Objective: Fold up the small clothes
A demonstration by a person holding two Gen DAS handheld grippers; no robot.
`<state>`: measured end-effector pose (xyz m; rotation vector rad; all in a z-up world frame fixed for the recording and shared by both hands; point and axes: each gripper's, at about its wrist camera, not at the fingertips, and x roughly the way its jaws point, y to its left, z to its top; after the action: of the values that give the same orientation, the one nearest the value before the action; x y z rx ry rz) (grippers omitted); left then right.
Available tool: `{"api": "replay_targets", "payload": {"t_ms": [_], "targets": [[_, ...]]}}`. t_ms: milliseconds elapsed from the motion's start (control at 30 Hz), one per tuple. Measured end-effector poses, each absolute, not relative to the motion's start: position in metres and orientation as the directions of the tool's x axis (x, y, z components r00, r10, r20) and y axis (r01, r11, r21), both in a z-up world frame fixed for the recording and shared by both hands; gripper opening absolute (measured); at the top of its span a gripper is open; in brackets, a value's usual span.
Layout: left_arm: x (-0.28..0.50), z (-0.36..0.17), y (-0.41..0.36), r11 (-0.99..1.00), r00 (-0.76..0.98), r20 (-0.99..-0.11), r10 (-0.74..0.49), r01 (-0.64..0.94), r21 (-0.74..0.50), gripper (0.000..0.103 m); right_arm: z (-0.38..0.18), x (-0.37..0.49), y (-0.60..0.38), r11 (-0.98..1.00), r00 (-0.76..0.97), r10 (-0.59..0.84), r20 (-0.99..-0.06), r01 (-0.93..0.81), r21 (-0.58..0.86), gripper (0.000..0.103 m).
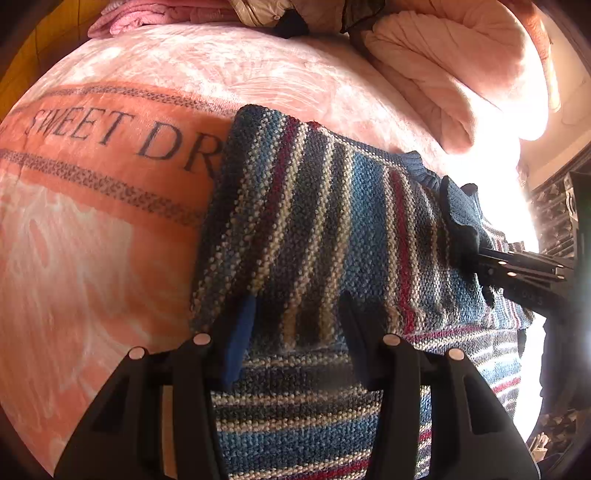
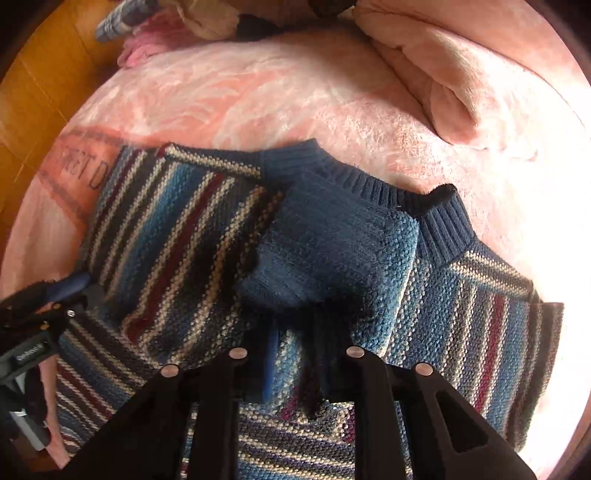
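Note:
A striped knit sweater (image 1: 314, 221) (image 2: 177, 229) in blue, cream and dark red lies on a pink bed blanket (image 1: 110, 277) (image 2: 277, 99). One side is folded over its body. My left gripper (image 1: 295, 325) stands open at the lower edge of that fold, with knit between its wide-spread fingers; the right wrist view shows it at the sweater's left edge (image 2: 62, 291). My right gripper (image 2: 303, 354) is shut on the dark end of the blue sleeve (image 2: 332, 251), which lies across the chest below the ribbed collar (image 2: 369, 184). The left wrist view shows the right gripper (image 1: 480, 258) by the dark cuff (image 1: 460, 210).
The blanket carries an orange band with lettering (image 1: 110, 133). A folded pink quilt (image 1: 443, 74) (image 2: 461, 74) lies at the back right. Loose clothes (image 1: 147, 14) (image 2: 155, 40) are piled at the back left. Wooden floor (image 2: 44, 74) shows on the left, dark furniture (image 1: 554, 214) on the right.

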<state>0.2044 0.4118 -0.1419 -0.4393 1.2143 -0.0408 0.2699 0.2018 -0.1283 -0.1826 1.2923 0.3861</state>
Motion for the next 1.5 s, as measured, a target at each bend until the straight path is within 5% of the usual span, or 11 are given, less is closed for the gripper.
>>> {"api": "replay_targets", "payload": {"t_ms": [167, 400, 533, 633, 733, 833, 900, 967, 1233, 1500], "targets": [[0.206, -0.141, 0.409, 0.924, 0.358, -0.9, -0.248, -0.193, -0.331, 0.046, -0.108, 0.272, 0.143, 0.92, 0.219, 0.364, -0.905, -0.233, 0.313, 0.011], [0.205, -0.142, 0.409, 0.924, 0.359, -0.9, -0.248, -0.191, -0.331, 0.046, -0.107, 0.264, 0.055, 0.932, 0.247, 0.362, -0.899, -0.085, 0.353, 0.013], [0.205, -0.139, 0.41, 0.918, 0.365, -0.896, -0.252, -0.204, -0.341, 0.046, -0.12, 0.257, 0.005, 0.92, 0.211, 0.384, -0.899, 0.0, 0.393, 0.026], [0.204, -0.127, 0.413, 0.897, 0.412, -0.868, -0.279, -0.209, -0.388, 0.047, -0.121, 0.255, -0.018, 0.877, 0.234, 0.456, -0.859, 0.047, 0.478, 0.058], [0.207, -0.115, 0.406, 0.902, 0.44, -0.85, -0.291, -0.169, -0.397, 0.048, -0.128, 0.26, -0.023, 0.843, 0.24, 0.503, -0.831, 0.076, 0.532, 0.059], [0.209, -0.116, 0.396, 0.913, 0.43, -0.854, -0.292, -0.141, -0.383, 0.048, -0.147, 0.269, -0.014, 0.823, 0.202, 0.53, -0.823, 0.109, 0.557, 0.056], [0.209, -0.121, 0.391, 0.92, 0.411, -0.865, -0.288, -0.133, -0.369, 0.048, -0.157, 0.274, -0.006, 0.829, 0.187, 0.523, -0.832, 0.114, 0.547, 0.043], [0.208, -0.129, 0.389, 0.927, 0.387, -0.879, -0.279, -0.131, -0.351, 0.048, -0.164, 0.278, 0.0, 0.832, 0.184, 0.515, -0.837, 0.127, 0.54, 0.012], [0.207, -0.143, 0.392, 0.944, 0.343, -0.9, -0.269, -0.092, -0.317, 0.048, -0.132, 0.256, -0.008, 0.82, 0.221, 0.542, -0.811, 0.074, 0.568, 0.007], [0.207, -0.148, 0.393, 0.946, 0.339, -0.899, -0.277, -0.07, -0.317, 0.048, -0.178, 0.257, -0.018, 0.846, 0.185, 0.486, -0.854, 0.146, 0.513, 0.007]]}}
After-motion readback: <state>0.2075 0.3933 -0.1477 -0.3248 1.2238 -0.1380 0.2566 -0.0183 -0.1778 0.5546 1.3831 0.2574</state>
